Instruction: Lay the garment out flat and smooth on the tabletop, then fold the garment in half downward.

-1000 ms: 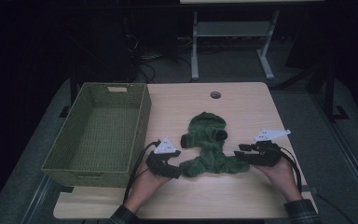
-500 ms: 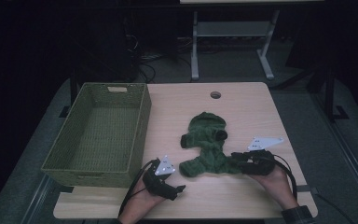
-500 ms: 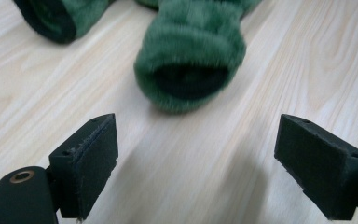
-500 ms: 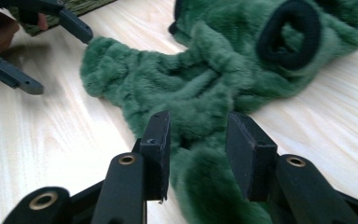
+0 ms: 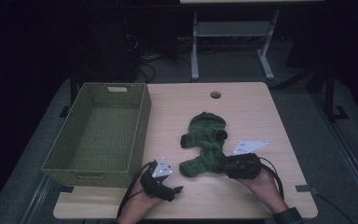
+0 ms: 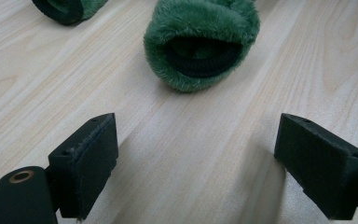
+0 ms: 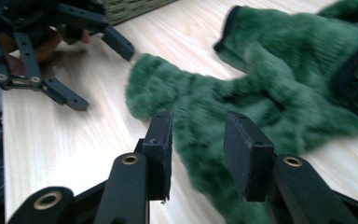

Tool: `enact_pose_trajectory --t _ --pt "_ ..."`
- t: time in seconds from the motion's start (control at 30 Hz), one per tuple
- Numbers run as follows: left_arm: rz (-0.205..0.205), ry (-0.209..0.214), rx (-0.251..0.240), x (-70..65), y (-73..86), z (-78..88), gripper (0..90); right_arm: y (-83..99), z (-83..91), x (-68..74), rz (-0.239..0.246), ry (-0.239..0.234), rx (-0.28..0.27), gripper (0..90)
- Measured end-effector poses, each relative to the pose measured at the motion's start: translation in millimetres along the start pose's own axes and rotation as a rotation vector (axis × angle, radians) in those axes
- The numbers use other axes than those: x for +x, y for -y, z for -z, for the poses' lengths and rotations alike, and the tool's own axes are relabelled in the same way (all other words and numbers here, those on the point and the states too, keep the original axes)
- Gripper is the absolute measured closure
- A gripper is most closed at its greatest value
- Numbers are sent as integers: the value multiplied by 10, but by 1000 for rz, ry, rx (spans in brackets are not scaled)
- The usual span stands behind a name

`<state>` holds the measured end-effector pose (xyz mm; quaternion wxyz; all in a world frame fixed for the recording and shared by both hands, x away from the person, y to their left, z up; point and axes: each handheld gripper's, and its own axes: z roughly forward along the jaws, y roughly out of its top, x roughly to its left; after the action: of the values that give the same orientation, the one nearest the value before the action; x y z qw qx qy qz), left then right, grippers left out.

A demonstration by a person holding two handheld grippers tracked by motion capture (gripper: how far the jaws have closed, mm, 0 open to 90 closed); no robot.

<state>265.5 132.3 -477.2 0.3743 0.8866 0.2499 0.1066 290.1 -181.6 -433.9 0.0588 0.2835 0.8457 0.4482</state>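
Observation:
A fuzzy green garment (image 5: 204, 140) lies crumpled at the middle of the wooden table (image 5: 261, 107). My left gripper (image 5: 177, 189) rests near the front edge, just left of the garment, and touches nothing. In the left gripper view its jaws (image 6: 198, 135) stand wide open, and a green cuff (image 6: 200, 44) with a dark lining lies ahead. My right gripper (image 5: 224, 164) sits at the garment's lower right part. In the right gripper view its jaws (image 7: 198, 130) are narrowed but apart, over the green garment (image 7: 279, 88). The left gripper (image 7: 102, 74) shows open beyond it.
A woven olive basket (image 5: 100, 135), with nothing in it, stands at the table's left side. A round cable hole (image 5: 215, 94) sits near the far edge. Bare wood lies right of and behind the garment. Cables trail from both grippers toward the front edge.
My left gripper has drawn back from the garment's left sleeve toward the front edge. The right gripper has moved left and nearer the person, and the garment's right side has bunched inward.

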Motion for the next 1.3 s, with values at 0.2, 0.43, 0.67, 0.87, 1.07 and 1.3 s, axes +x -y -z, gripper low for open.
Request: enact_pose_trajectory --t 0.2,0.43,0.67,0.87,1.07,1.3 --pt "-1 0 2 1 0 1 126 -85 -157 140 34 -35 4 629" --pt "-1 -2 -1 3 0 -1 126 -161 -359 296 81 -78 22 630" --pt "-1 -1 -1 5 -2 -1 126 -223 -545 439 108 -112 44 636" --pt "0 -1 -2 6 -1 -3 126 -281 -700 494 130 -116 68 640" --pt "-1 3 4 6 -1 -1 126 -267 -816 473 144 -82 104 646" --pt "4 4 -3 4 -1 -5 126 -209 -928 458 193 -38 143 642"
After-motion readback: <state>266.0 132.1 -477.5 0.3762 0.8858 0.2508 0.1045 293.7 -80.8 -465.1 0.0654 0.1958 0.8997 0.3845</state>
